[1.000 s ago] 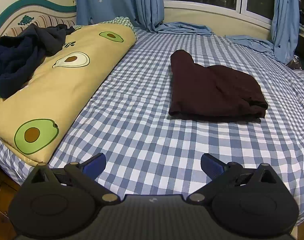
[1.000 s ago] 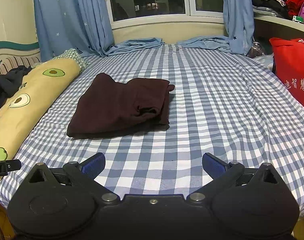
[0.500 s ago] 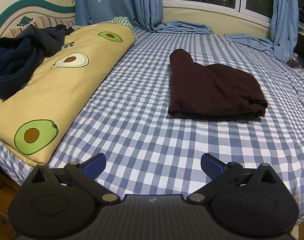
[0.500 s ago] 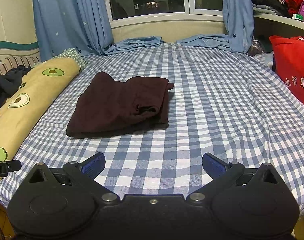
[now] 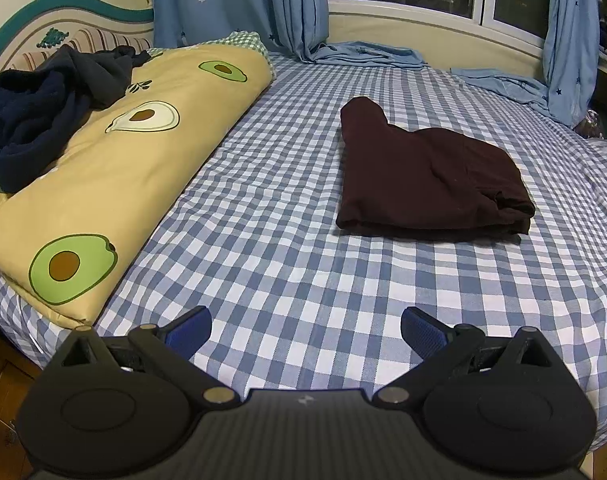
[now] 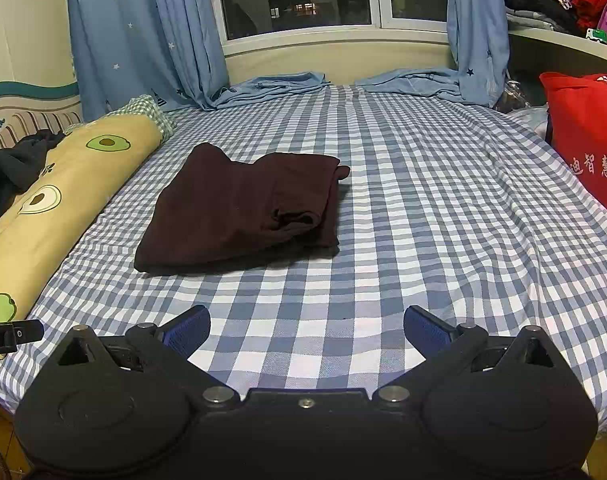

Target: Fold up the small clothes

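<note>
Here, in the left wrist view, the left gripper [image 5: 305, 330] is seen low over the near part of the bed [image 5: 287, 264], with its two blue-padded fingers [image 5: 189, 328] spread wide and nothing held between them. The bed is covered with a blue and white checked sheet. The dark maroon garment [image 5: 427, 176] is laid folded on the sheet, ahead of the gripper and to the right, well apart from it. A rolled edge is shown at its right end. To the left, a yellow quilt with avocado prints [image 5: 103, 184] is placed along the side of the bed, and a dark navy garment [image 5: 43, 116] is heaped on its far part. Blue curtains with stars [image 5: 239, 4] are hung at the window behind.

In the right wrist view, the right gripper [image 6: 306, 326] is held likewise low over the near edge of the bed [image 6: 443, 208], its fingers [image 6: 425, 328] spread apart and empty. The dark maroon garment [image 6: 243, 208] is seen ahead and to the left, lying flat in a folded shape, not touched by the gripper. The yellow quilt [image 6: 63, 188] is beside it on the left. A red bag with white characters [image 6: 587, 144] is found at the right edge of the bed.
</note>
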A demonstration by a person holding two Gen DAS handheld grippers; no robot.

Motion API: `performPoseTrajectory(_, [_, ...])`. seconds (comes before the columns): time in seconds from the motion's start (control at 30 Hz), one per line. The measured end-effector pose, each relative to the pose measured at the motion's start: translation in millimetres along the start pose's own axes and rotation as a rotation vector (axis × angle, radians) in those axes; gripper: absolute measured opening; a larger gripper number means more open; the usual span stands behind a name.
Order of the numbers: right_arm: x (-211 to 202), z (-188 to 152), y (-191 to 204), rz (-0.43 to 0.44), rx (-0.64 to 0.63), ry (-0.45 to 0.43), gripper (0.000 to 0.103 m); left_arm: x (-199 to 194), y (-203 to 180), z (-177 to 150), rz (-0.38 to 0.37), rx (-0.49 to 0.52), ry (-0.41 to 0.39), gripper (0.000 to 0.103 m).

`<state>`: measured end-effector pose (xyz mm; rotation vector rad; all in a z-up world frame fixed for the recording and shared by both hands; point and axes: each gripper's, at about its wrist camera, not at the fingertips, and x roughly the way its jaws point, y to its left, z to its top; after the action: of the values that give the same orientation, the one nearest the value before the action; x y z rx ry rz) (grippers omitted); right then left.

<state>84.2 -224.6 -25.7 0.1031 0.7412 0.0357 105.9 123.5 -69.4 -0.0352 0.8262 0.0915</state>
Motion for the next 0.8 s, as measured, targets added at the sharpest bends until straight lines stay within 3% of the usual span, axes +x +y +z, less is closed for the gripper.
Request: performPoseTrajectory(0.8, [-0.7,-1.1,-0.8,0.001,0.000,0.001,0.103,0.5,0.7,-1.5,0.001,-0.001,0.002,0.102])
